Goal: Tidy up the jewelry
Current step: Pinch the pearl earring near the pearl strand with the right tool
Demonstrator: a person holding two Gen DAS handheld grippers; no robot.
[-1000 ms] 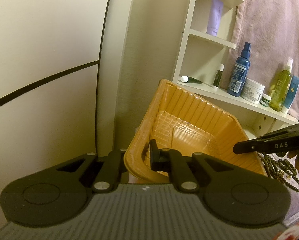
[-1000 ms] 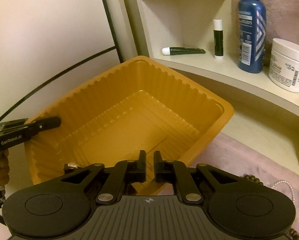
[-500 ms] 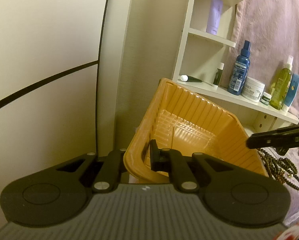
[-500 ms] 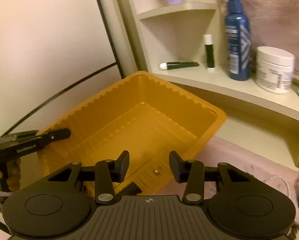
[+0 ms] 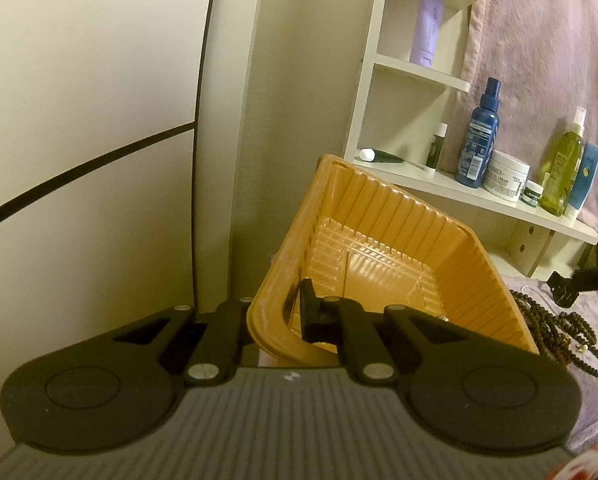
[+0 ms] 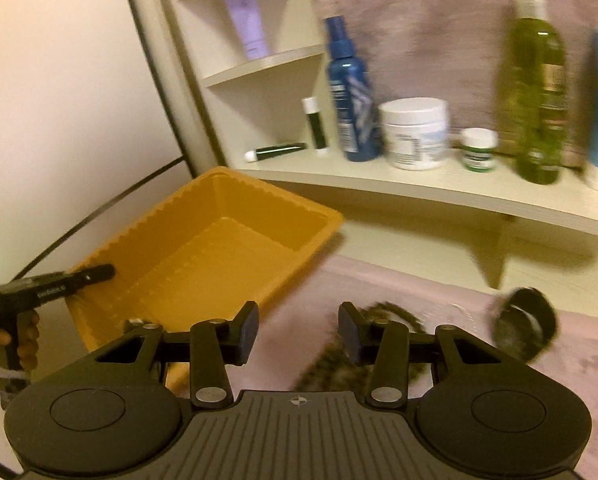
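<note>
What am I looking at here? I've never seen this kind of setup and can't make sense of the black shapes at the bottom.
Those black shapes are two handheld grippers, each carrying a camera that looks out along its fingers. One picture comes from the left gripper, which is pinching the rim of the orange tray. The other comes from the right gripper, whose jaws have just opened and hold nothing. It hangs above a pink cloth where dark beaded necklaces lie. A person's hand grips the left tool. Bottles and jars stand on the white shelf behind.
</note>
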